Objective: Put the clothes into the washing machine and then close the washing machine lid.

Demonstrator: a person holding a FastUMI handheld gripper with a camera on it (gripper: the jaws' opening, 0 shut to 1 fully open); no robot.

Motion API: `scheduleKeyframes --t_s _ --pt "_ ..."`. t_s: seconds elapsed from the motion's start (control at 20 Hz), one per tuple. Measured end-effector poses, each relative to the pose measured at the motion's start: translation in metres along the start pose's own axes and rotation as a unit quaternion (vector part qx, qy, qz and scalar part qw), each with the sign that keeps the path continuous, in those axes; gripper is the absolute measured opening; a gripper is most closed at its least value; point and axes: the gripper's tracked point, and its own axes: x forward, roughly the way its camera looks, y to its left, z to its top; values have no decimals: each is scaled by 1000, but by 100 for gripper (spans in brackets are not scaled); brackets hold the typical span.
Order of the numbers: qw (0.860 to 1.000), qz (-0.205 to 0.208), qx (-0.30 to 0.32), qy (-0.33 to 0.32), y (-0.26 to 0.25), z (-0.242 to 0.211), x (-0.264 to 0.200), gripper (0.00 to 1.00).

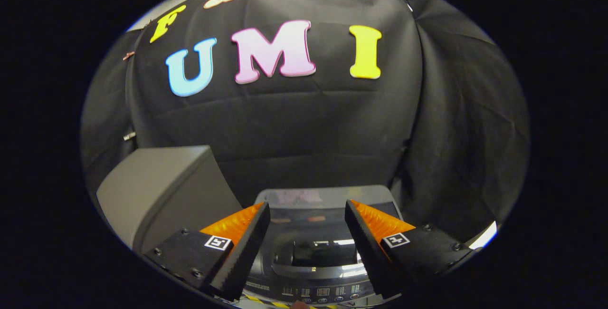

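A: Where's the grey top-loading washing machine?

B: Under the gripper, its glossy dark lid down, showing between the fingers.

A: The gripper?

B: Spread wide, holding nothing. A grey box stands left of the machine.

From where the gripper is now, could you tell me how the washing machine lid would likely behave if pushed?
The washing machine lid looks smooth and glossy, so the fingers may slip on it. It seems rigid, likely moving as one piece. The gripper hangs open above it.
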Motion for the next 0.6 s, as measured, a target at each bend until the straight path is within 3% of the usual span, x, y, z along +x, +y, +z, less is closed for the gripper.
scheduleKeyframes --t_s 0.35,0.6 --pt "985 8 -19 -174 10 116 -60 99" --pt "976 8 -20 -218 11 146 -87 99"
